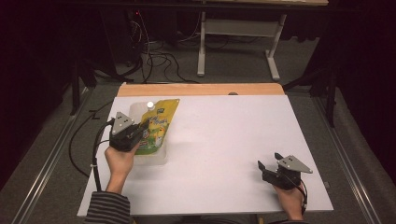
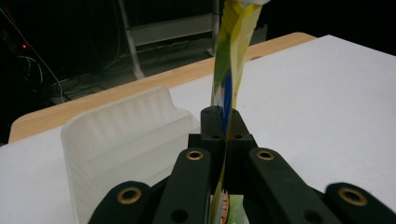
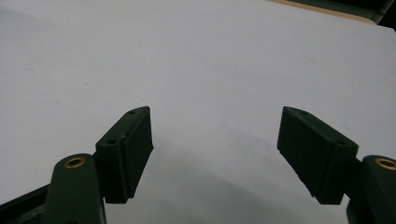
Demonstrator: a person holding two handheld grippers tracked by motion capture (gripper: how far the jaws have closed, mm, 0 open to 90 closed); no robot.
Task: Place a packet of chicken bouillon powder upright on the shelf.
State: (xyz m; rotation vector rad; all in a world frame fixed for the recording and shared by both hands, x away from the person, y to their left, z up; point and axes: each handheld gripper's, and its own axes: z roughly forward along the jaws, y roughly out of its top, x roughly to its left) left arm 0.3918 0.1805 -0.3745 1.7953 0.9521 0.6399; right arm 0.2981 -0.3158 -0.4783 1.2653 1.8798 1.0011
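Observation:
A yellow refill pouch [image 1: 162,122] with a white cap [image 1: 150,105] is at the table's left, over a translucent plastic tray [image 1: 135,110]. My left gripper [image 1: 140,134] is shut on the pouch's lower part. In the left gripper view the pouch [image 2: 232,56] stands edge-on, pinched between the two jaws of my left gripper [image 2: 223,125], with the tray [image 2: 126,135] just to its left. My right gripper [image 1: 270,160] rests near the front right of the table, open with nothing between its jaws. The right gripper view shows the same gap [image 3: 215,149] above bare white table.
The white table [image 1: 224,140] has a wooden strip [image 1: 201,89] along its far edge. Beyond it on the floor are a white desk frame [image 1: 233,42] and loose cables [image 1: 159,58]. Each gripper trails a black cable.

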